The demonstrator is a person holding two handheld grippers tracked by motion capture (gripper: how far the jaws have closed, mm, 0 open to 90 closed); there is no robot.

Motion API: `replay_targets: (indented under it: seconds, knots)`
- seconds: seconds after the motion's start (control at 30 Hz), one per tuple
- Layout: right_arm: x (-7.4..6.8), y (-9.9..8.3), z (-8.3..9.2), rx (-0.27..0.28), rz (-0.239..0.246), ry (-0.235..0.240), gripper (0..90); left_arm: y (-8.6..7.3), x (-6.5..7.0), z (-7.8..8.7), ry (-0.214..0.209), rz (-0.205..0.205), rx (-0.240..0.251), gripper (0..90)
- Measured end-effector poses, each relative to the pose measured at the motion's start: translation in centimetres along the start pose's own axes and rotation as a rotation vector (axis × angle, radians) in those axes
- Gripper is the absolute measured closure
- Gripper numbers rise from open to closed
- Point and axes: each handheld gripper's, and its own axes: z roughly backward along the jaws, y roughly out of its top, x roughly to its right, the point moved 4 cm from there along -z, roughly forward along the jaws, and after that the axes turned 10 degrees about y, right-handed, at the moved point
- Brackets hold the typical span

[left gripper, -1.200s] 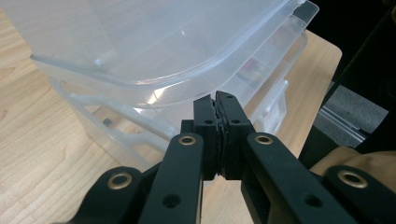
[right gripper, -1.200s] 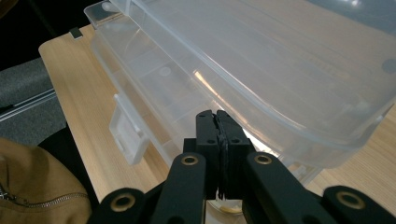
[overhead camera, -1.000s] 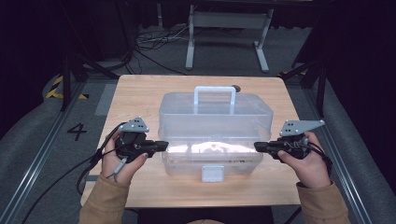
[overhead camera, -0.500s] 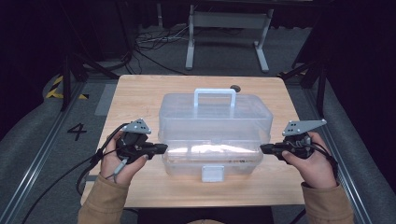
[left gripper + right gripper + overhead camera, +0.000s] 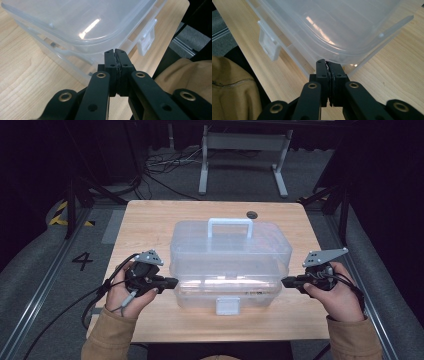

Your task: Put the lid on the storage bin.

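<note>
A clear plastic box [image 5: 230, 257] with a white handle [image 5: 230, 224] and a white front latch [image 5: 227, 305] stands shut on the middle of the wooden table [image 5: 150, 220]. My left gripper [image 5: 175, 281] lies level at the box's left end, jaws shut with nothing between them. In the left gripper view the left gripper [image 5: 115, 51] has its tips right at the lid's rim [image 5: 82, 42]; contact is unclear. My right gripper [image 5: 283, 281] is also shut and empty, pointing at the box's right end. The right gripper [image 5: 326, 62] sits just under the lid's edge [image 5: 352, 53].
A small dark grommet hole [image 5: 251, 214] lies in the table behind the box. On the floor beyond stand a grey metal frame [image 5: 242, 155] and loose cables [image 5: 160, 167]. A "4" marking [image 5: 82, 261] is at the left. Tan sleeves [image 5: 112, 337] enter from below.
The right gripper has drifted a little outward and toward the near edge of the table. The left gripper and the box have kept still.
</note>
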Motion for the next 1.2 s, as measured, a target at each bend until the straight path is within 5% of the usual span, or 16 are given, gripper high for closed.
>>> replay_targets:
  seconds: [0.73, 1.2]
  knots:
    - [0.2, -0.8, -0.9, -0.109, -0.005, 0.030, 87.2, -0.6, 0.2, -1.0, -0.006, -0.033, -0.128, 89.0]
    - [0.3, -1.3, -1.6, -0.184, -0.017, 0.042, 87.1, -0.7, 0.5, -1.3, -0.030, -0.040, -0.155, 89.1]
